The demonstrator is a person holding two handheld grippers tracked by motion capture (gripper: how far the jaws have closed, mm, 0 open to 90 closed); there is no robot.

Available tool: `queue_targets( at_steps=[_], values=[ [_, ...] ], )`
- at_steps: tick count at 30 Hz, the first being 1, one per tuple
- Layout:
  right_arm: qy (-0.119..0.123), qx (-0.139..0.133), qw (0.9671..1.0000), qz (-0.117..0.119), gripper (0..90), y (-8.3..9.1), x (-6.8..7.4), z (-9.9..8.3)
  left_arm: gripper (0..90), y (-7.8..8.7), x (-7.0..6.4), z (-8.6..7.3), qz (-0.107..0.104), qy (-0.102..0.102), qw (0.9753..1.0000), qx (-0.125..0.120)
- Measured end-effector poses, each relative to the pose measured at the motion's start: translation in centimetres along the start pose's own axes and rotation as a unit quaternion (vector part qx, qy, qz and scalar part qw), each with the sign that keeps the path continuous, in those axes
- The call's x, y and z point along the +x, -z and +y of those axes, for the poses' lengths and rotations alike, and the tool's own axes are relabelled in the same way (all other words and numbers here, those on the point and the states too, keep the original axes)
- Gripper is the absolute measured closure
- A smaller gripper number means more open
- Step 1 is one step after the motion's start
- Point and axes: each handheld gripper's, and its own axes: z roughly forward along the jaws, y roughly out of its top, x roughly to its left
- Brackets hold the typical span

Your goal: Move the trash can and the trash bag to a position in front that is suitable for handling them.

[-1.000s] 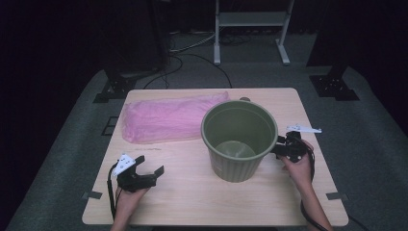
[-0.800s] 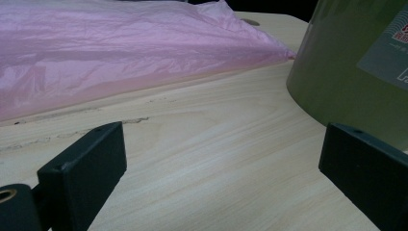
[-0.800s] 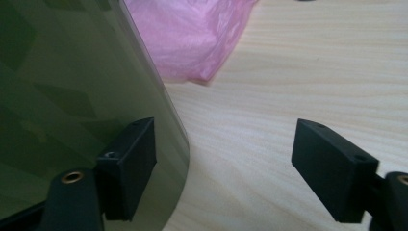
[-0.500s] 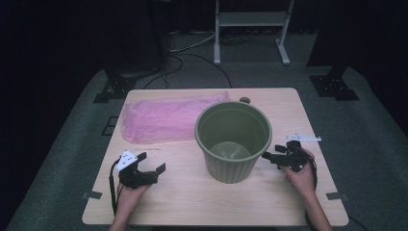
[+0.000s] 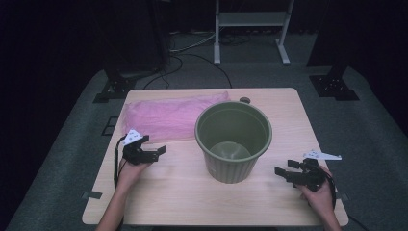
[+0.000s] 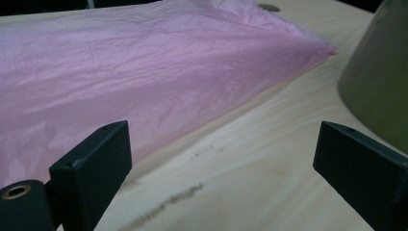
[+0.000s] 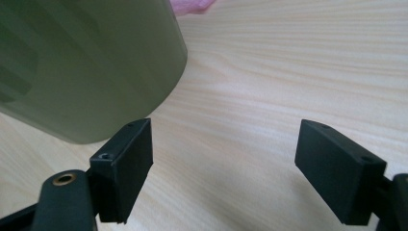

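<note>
An olive-green bin (image 5: pixel 234 139) stands upright and empty in the middle of the wooden table (image 5: pixel 192 192). A flat pink plastic bag (image 5: pixel 168 115) lies at the table's back left, touching the bin's left side. My left gripper (image 5: pixel 160 151) is open, low over the table just in front of the bag (image 6: pixel 144 77), with the bin (image 6: pixel 380 77) off to its right. My right gripper (image 5: pixel 283 174) is open with nothing between its jaws, a short way right of the bin's base (image 7: pixel 82 67).
A small dark round mark (image 5: pixel 245 100) sits on the table behind the bin. Beyond the table are a metal stand's white legs (image 5: pixel 250 33), black stand bases (image 5: pixel 334 86) and cables on grey carpet.
The bin has shifted left toward the table's middle. My right gripper has let go of its rim and drawn back toward the front right. The left gripper has moved slightly toward the bag.
</note>
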Motion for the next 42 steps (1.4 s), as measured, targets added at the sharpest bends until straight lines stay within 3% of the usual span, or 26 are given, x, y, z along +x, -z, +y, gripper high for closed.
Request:
queue_targets(
  at_steps=[5,10,14,21,27,34,39,42],
  values=[
    [-0.006,-0.006,1.0000,0.003,20.1,0.3,-0.4,-0.2,8.1,-1.7,1.6,1.4,-0.003,-0.018,0.9996,0.020],
    [-0.006,-0.007,1.0000,0.004,20.2,0.4,-0.6,-0.2,12.4,-3.1,2.5,2.3,0.000,-0.020,0.9990,0.040],
    [-0.004,-0.008,1.0000,0.004,20.2,0.5,-0.6,-0.3,17.3,-4.7,3.2,2.6,-0.011,-0.035,0.9962,0.079],
    [-0.008,-0.013,0.9999,0.007,20.8,0.8,-1.0,-0.5,28.0,-5.5,3.7,2.2,-0.025,-0.050,0.9904,0.126],
    [-0.008,-0.013,0.9998,0.009,21.1,0.8,-0.9,-0.5,43.3,-5.3,4.2,1.7,-0.037,-0.049,0.9893,0.132],
    [-0.009,-0.011,0.9999,0.009,21.2,0.6,-0.9,-0.6,66.1,-4.7,4.2,1.5,-0.040,-0.063,0.9883,0.133],
    [-0.011,-0.008,0.9999,0.011,21.3,0.5,-0.8,-0.8,86.0,-3.6,4.1,1.0,-0.042,-0.079,0.9861,0.140],
    [-0.012,-0.007,0.9998,0.011,21.4,0.5,-0.8,-0.9,89.7,-2.7,4.1,0.6,-0.045,-0.094,0.9839,0.145]
  ],
)
